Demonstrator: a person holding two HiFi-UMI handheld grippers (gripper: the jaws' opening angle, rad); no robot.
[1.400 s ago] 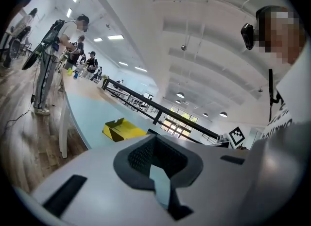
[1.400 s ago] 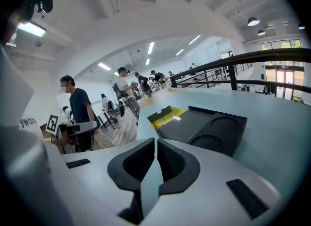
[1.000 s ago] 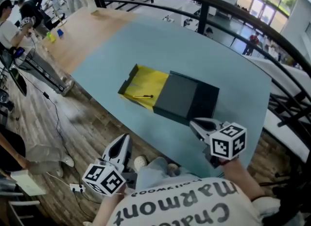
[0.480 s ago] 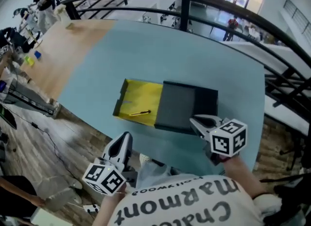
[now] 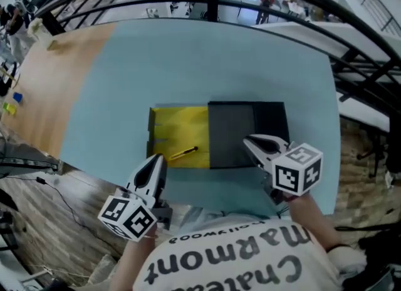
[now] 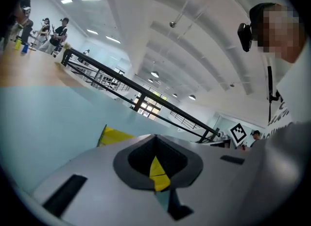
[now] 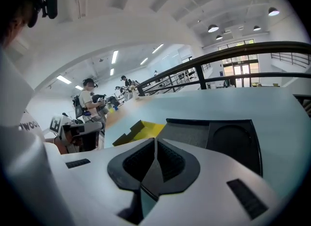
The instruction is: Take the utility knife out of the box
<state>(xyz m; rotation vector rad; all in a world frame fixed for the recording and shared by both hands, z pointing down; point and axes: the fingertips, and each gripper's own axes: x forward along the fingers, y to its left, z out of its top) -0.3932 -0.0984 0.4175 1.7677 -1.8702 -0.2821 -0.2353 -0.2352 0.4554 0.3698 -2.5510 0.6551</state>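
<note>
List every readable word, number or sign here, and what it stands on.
"Marmont": person's shirt, upside down in the head view.
"Chatea", cut off at the frame edge: same shirt.
Small printed line above those: too small to read.
Cubes of left gripper and right gripper: square markers, no words.

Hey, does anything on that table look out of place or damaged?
Nothing looks spilled or broken. The one oddity is the utility knife, which lies slanted in the yellow tray near its front edge. That tray extends left from the dark box.
</note>
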